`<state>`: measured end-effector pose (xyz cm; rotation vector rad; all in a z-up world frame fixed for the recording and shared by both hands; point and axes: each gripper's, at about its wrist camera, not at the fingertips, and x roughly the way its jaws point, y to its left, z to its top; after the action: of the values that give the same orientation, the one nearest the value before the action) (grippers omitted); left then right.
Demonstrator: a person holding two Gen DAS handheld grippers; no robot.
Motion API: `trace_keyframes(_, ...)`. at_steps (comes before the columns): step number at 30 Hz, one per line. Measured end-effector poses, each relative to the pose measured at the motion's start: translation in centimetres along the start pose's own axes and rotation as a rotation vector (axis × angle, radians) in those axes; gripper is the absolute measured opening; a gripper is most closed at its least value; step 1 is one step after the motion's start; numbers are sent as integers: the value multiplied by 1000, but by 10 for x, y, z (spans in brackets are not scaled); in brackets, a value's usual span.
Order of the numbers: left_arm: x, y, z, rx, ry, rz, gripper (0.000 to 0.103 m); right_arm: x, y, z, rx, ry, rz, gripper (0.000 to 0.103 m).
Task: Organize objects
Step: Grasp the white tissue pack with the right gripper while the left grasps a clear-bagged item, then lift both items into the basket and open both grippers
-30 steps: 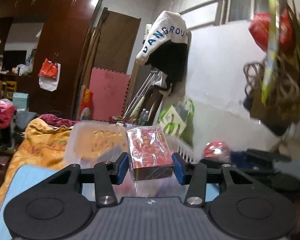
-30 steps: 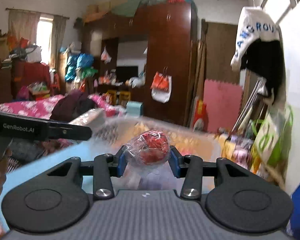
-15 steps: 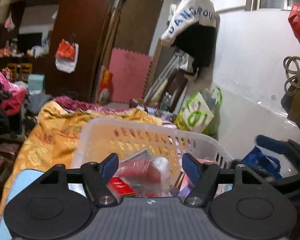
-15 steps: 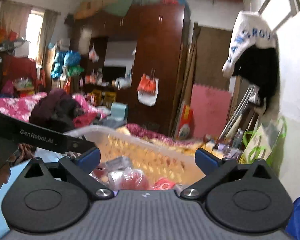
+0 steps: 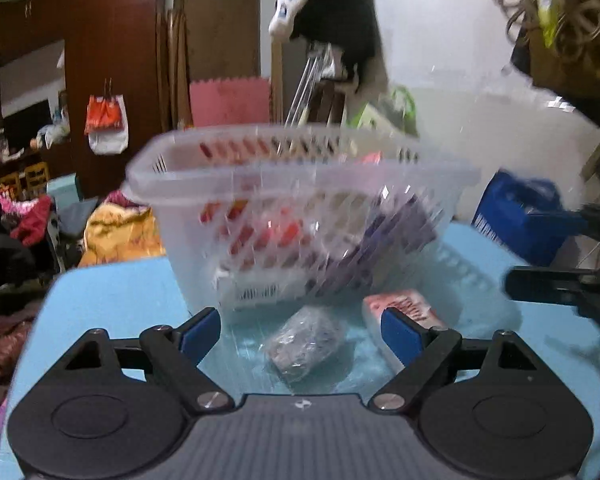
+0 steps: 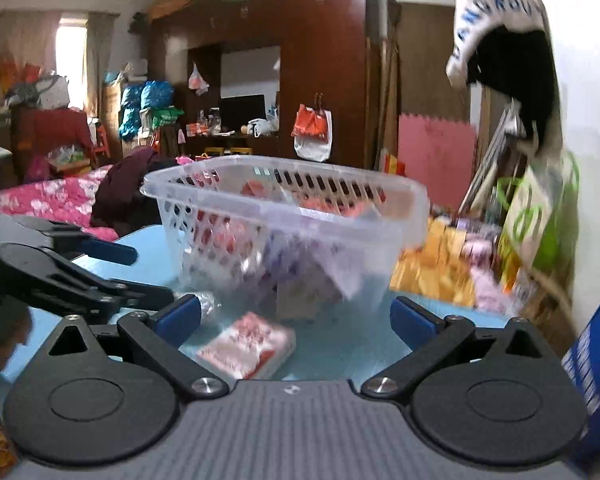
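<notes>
A clear plastic basket holding several red and purple packets stands on the light blue table; it also shows in the right wrist view. My left gripper is open and empty, low over the table, with a grey wrapped packet lying between its fingers. A red-and-white packet lies by its right finger. My right gripper is open and empty above that same red-and-white packet. The left gripper shows at the left of the right wrist view.
A blue bag sits at the table's right side. An orange blanket and piled clothes lie beyond the table's far left edge. A dark wardrobe and a white wall stand behind.
Both grippers opened and let go of their packets into the basket, then dropped low in front of it. Two packets on the table now lie between the fingers.
</notes>
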<state>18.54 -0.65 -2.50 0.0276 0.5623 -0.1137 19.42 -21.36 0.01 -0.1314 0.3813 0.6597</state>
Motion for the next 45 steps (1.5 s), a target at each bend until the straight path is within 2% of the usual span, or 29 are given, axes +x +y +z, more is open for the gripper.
trace_keyframes(6,38,-5,-6,-35,109,26,89,15,-12,-9,95,85,3,103)
trace_keyframes(7,41,-5,-7,-43,116,29,78,17,-9,-10,104,99,12,103)
trace_keyframes(8,42,-6,-8,-51,124,34,62,19,-9,-12,114,109,25,103)
trace_keyframes(11,40,-10,-12,-24,115,51,62,26,-4,-21,122,138,52,103)
trace_keyframes(13,32,-10,-17,-13,83,68,62,31,3,-27,113,153,50,103)
trace_keyframes(17,10,4,-28,-67,19,36,62,44,15,-32,96,168,59,103)
trace_keyframes(23,-5,18,-33,-129,-51,30,62,52,25,-37,88,178,53,101)
trace_keyframes(29,-4,15,-31,-125,-62,38,62,62,41,-38,17,204,24,90)
trace_keyframes(32,-5,16,-31,-121,-65,43,62,64,43,-38,11,225,30,80)
trace_keyframes(33,-6,16,-31,-122,-68,47,62,64,44,-38,5,226,18,72)
trace_keyframes(39,-10,14,-33,-109,-87,62,62,48,41,-42,-11,206,19,69)
trace_keyframes(45,-12,4,-33,-64,-101,95,63,14,31,-48,-7,99,14,68)
